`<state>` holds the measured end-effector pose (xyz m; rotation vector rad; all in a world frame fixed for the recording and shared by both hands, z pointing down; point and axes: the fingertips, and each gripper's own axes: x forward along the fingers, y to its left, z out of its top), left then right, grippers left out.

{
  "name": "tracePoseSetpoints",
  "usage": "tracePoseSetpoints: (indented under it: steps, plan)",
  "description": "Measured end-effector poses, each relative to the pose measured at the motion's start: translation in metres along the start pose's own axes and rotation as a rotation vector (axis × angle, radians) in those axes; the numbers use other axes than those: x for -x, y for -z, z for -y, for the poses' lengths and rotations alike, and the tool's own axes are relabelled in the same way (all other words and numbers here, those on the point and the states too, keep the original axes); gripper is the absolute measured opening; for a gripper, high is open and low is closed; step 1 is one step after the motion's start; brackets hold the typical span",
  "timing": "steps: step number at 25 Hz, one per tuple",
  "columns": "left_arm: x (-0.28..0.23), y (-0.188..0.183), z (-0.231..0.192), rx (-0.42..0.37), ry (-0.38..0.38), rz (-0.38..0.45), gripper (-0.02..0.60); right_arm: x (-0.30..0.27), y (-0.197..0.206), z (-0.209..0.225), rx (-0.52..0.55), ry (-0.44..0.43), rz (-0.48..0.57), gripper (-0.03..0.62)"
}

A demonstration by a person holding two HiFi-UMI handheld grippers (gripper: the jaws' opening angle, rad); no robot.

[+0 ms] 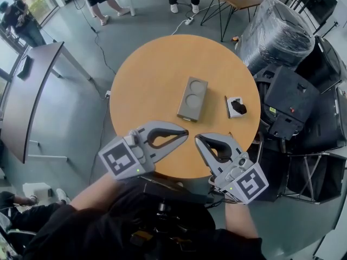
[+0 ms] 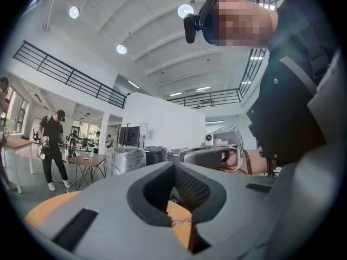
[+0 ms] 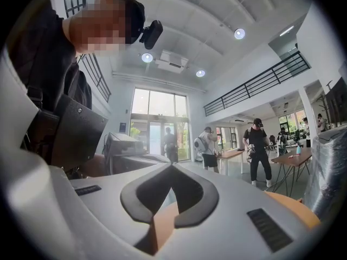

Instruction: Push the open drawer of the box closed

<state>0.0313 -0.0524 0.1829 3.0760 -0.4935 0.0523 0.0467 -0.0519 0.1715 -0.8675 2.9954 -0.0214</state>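
A grey oblong box (image 1: 192,98) with two round hollows in its top lies near the middle of the round orange table (image 1: 146,75). Its near short end (image 1: 187,118) shows a dark strip with a small pale mark; how far the drawer stands out there I cannot tell. My left gripper (image 1: 186,133) and right gripper (image 1: 197,139) hover over the table's near edge, short of the box, tips pointing towards each other. Both are shut and hold nothing. The left gripper (image 2: 174,164) and the right gripper (image 3: 172,165) show tips touching in their own views, which look out into the room.
A small white tray with a black object (image 1: 235,106) lies right of the box. Black cases and a plastic-wrapped bundle (image 1: 276,37) crowd the table's right side. A grey desk (image 1: 27,96) stands left. People stand at the far end of the room.
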Motion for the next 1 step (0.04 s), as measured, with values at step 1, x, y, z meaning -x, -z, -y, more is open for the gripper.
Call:
tracePoseSetpoints:
  steps: [1]
  plan:
    - [-0.0001,-0.0002,-0.0003,0.0,0.0,0.0,0.031,-0.0003,-0.0003,-0.0003,0.001,-0.001,0.0,0.012]
